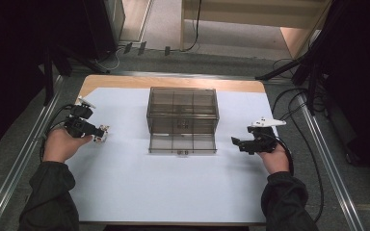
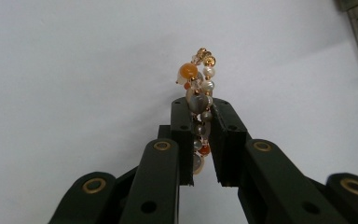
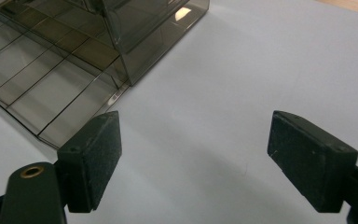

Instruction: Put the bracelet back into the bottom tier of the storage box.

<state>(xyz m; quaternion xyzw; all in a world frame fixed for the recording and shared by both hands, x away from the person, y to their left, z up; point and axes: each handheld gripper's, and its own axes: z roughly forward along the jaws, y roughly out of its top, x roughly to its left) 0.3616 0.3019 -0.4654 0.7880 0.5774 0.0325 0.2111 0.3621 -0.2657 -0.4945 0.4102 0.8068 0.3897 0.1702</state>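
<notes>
Bracelet (image 2: 196, 95) is hanging pinched in left gripper (image 2: 200, 140), light, floppy, beads slippery; right gripper (image 3: 193, 163) is gaping empty at 3 o'clock of drawer box (image 1: 182, 115).

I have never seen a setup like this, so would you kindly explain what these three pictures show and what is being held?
A person sits at a table covered in white, holding a hand-operated gripper in each hand. The high view looks down from above; the other two pictures come from cameras riding on each gripper, looking along its black fingers. In the middle stands a smoky transparent drawer box, its bottom drawer pulled out, showing divided compartments. The left gripper is shut on a beaded bracelet of orange, white and grey beads. The right gripper is open and holds nothing, near the box's corner.
</notes>
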